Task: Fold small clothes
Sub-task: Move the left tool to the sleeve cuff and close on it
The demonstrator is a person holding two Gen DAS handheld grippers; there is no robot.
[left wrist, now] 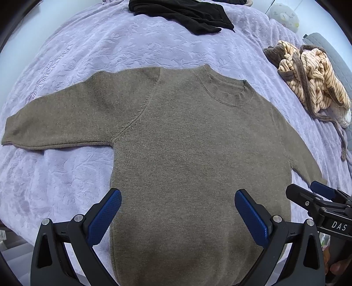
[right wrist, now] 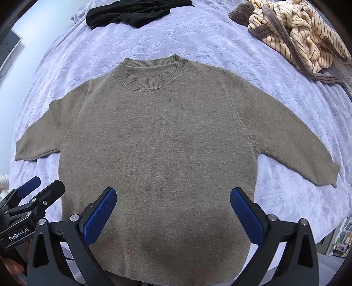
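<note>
While the brown sweater (right wrist: 158, 140) lies flat on the bed (right wrist: 198, 37), both sleeves out at 9 and 3 o'clock, the left gripper (left wrist: 178, 216) and right gripper (right wrist: 173, 214) hover spread and empty; folding looks unstarted, so a sleeve likely needs pinching first.

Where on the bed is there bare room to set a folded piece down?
Bare lavender bedspread lies between the sweater collar and the black garment, and below each sleeve beside the body. The far right corner is crowded by the striped robe. Both hand-held grippers, left and right, hover open over the hem.
</note>
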